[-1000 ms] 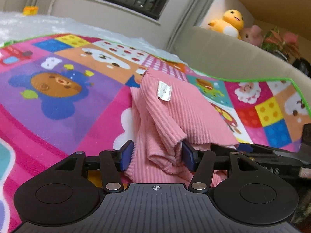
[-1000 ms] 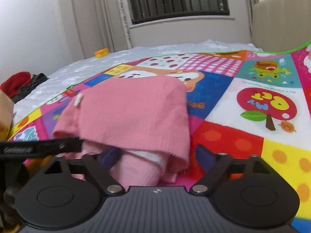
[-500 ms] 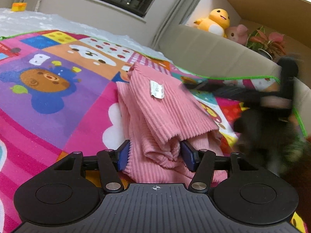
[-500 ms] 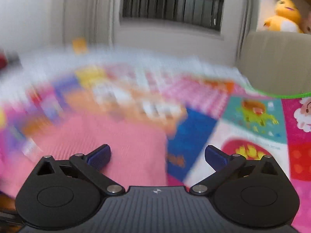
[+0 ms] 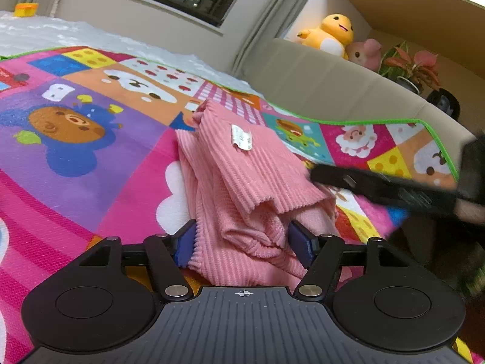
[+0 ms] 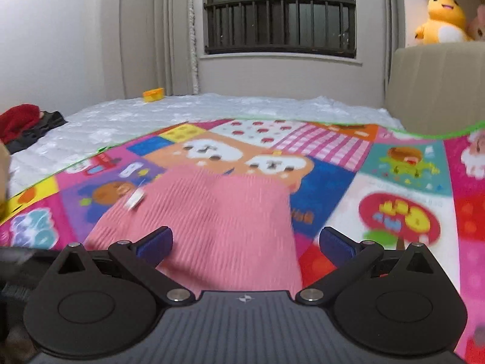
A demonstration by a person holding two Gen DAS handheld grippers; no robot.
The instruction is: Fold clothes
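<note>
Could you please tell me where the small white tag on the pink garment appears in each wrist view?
Left wrist: the white tag sits just above picture centre, on the top fold of the pink garment.
Right wrist: the tag is left of centre, near the garment's left edge, blurred.
Shared landmark: the yellow plush toy, upper right in both.

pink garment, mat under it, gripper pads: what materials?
Pink garment: soft ribbed knit or corduroy-like fabric, matte; parallel ridges, limp folds, sewn white tag. Play mat: looks like printed foam or plastic sheet, slight sheen, green bound edge. Left gripper pads: blue, likely rubbery; uncertain.
</note>
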